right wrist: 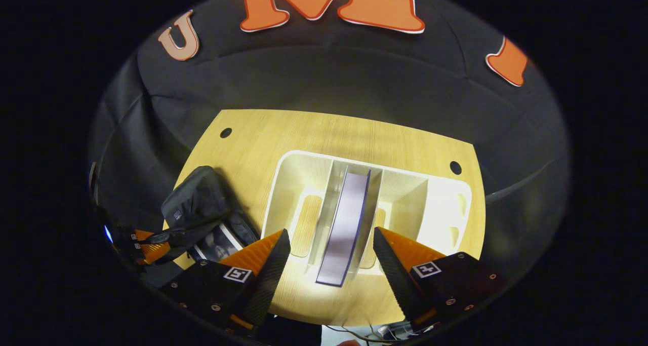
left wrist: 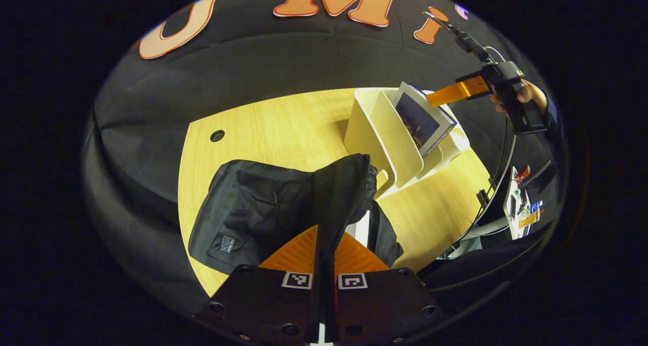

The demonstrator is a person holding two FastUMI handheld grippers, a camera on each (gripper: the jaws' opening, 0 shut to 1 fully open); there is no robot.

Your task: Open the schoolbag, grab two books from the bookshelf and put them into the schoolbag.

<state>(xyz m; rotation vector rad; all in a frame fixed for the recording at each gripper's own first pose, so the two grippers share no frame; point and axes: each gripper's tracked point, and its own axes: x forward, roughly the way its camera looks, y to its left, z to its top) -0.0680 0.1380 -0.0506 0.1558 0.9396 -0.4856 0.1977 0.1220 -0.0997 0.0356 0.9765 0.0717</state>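
Your left gripper (left wrist: 324, 255) is clamped on the schoolbag (left wrist: 253, 214) flap, holding it open, while your right gripper (right wrist: 329, 260), fingers apart, faces the book (right wrist: 347, 224) standing in the white bookshelf (right wrist: 445, 204); next, close around its near edge.

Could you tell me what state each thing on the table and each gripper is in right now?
Schoolbag: open, its flap pinched and held up.
Book in the schoolbag: lying inside, partly visible.
Book in the bookshelf: standing on edge in the middle slot.
Bookshelf: on the table, its other slots empty.
Left gripper: shut on the schoolbag flap.
Right gripper: open, fingers either side of the shelved book, not touching.
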